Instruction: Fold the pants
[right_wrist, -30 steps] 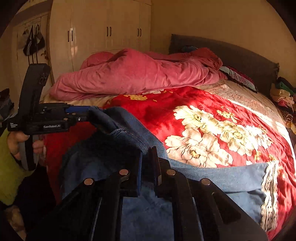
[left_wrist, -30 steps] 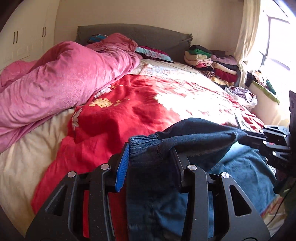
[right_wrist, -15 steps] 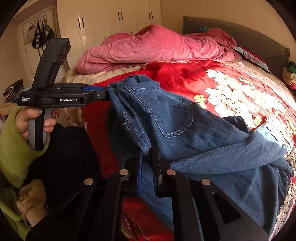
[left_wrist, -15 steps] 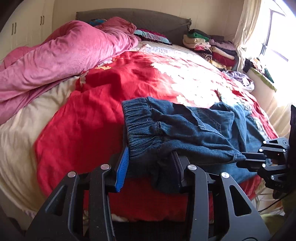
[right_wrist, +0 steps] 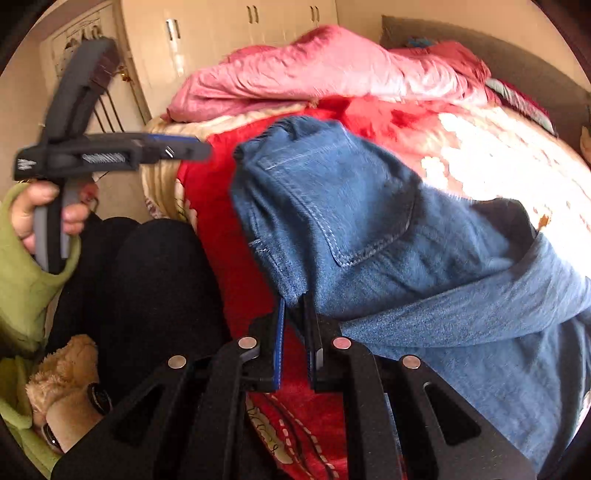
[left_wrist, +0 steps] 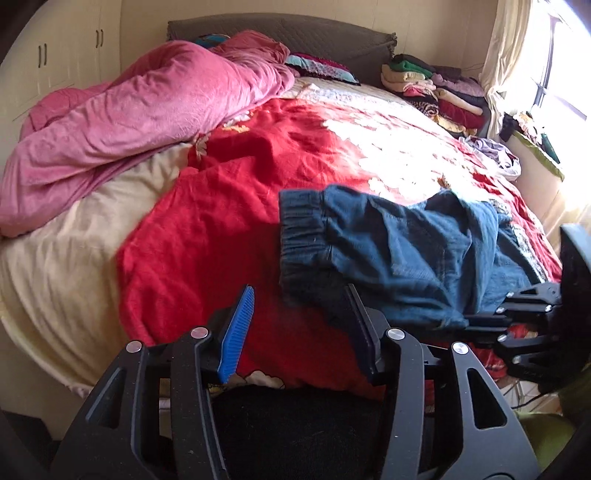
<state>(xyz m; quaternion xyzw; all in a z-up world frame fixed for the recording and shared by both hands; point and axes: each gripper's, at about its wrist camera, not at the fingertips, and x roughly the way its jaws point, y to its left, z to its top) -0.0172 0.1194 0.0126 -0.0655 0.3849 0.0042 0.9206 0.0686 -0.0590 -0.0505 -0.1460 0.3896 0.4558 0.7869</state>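
Note:
The blue denim pants [left_wrist: 399, 254] lie bunched on the red floral bedspread [left_wrist: 229, 221], elastic waistband toward the left. They also show in the right wrist view [right_wrist: 351, 221], back pocket facing up. My left gripper [left_wrist: 299, 314] is open and empty, just off the waistband's near corner; it also shows in the right wrist view [right_wrist: 199, 149], left of the pants. My right gripper [right_wrist: 295, 314] is shut on the pants' near edge. It also shows in the left wrist view [left_wrist: 476, 325] at the right.
A pink duvet [left_wrist: 140, 110] is heaped at the far left of the bed. Folded clothes [left_wrist: 436, 92] are stacked at the far right by the headboard. White wardrobes [right_wrist: 258, 22] stand beyond the bed. A window [left_wrist: 554, 66] is at the right.
My left gripper has opened and let go of the waistband, which has dropped onto the bedspread. The right gripper still holds the pants, now lower, near the bed's front edge.

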